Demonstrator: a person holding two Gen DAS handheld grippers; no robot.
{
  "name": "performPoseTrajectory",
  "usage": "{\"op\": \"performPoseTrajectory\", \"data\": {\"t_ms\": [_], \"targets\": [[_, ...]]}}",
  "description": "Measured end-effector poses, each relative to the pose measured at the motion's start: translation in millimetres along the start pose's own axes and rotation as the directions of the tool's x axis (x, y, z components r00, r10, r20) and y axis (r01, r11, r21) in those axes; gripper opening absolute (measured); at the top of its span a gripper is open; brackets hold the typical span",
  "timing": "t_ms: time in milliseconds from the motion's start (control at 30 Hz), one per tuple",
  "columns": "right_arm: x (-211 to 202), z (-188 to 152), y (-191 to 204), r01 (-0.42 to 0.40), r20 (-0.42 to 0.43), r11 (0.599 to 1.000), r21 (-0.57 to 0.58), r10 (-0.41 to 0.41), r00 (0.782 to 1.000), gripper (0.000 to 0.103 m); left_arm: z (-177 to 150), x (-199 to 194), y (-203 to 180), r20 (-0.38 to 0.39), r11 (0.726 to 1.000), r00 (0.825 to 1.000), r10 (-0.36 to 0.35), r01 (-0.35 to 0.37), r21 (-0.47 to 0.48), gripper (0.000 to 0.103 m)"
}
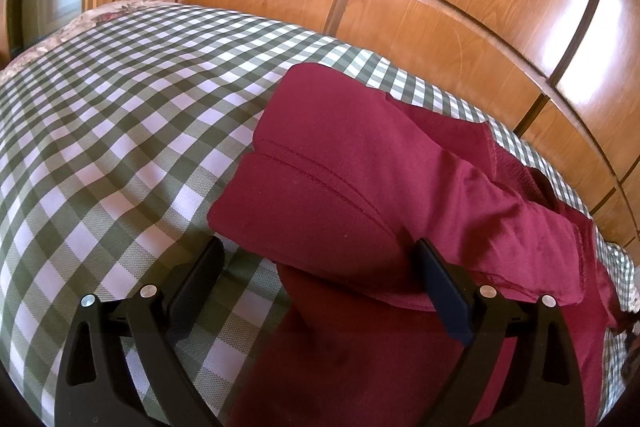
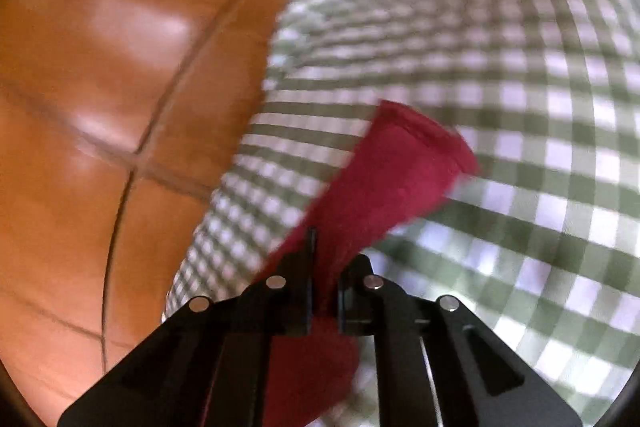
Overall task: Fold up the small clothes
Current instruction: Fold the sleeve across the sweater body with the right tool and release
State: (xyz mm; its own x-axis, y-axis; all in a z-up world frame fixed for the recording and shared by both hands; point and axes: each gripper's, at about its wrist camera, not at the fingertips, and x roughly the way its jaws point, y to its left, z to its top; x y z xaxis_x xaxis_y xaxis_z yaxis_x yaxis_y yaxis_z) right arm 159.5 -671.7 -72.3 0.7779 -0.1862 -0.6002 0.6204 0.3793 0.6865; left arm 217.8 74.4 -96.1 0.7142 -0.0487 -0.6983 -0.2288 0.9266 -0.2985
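- A fold of the maroon garment (image 2: 396, 179) is pinched by the shut right gripper (image 2: 324, 267); slippage is risked if it is jerked.
- The left gripper (image 1: 320, 267) is held wide open, empty; the folded stack on the checked bed (image 1: 120, 115) could be dragged apart.

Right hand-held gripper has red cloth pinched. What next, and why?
Probably carry that pinched flap across and lay it on the folded red garment. The right hand-held gripper is shut on it above the checked sheet; the left hand-held gripper stands open.
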Motion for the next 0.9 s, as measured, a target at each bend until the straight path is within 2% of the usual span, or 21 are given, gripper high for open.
{"op": "performPoseTrajectory", "data": {"t_ms": [100,200,300,467,700,800,900], "targets": [[-19,-12,38,-0.041,0.026,0.991,-0.125,0.044,0.999,0.007,1,1,1,0.002,1.000,1.000,-0.007,0.007,-0.005,0.094],[-28,-30,74,-0.086,0.012,0.973,-0.215,0.091,0.996,0.007,0,-1,2,0.006,1.000,1.000,-0.011,0.011,-0.011,0.094],[-33,-55,113,-0.148,-0.035,0.944,-0.295,0.144,0.989,0.007,-1,-2,2,0.008,1.000,1.000,-0.015,0.015,-0.017,0.094],[-42,-111,170,-0.246,-0.125,0.870,-0.426,0.213,0.969,0.007,-1,-2,2,0.012,0.999,1.000,-0.021,0.022,-0.024,0.094],[-46,-205,233,-0.406,-0.300,0.747,-0.526,0.284,0.911,0.007,-2,-2,3,0.013,0.999,1.000,-0.023,0.023,-0.027,0.095],[-43,-255,255,-0.456,-0.369,0.666,-0.590,0.280,0.886,0.007,-2,-2,2,0.013,0.999,1.000,-0.024,0.024,-0.027,0.095],[-32,-310,267,-0.522,-0.471,0.588,-0.617,0.255,0.844,0.007,-2,-2,2,0.014,0.999,1.000,-0.024,0.024,-0.026,0.095]]}}
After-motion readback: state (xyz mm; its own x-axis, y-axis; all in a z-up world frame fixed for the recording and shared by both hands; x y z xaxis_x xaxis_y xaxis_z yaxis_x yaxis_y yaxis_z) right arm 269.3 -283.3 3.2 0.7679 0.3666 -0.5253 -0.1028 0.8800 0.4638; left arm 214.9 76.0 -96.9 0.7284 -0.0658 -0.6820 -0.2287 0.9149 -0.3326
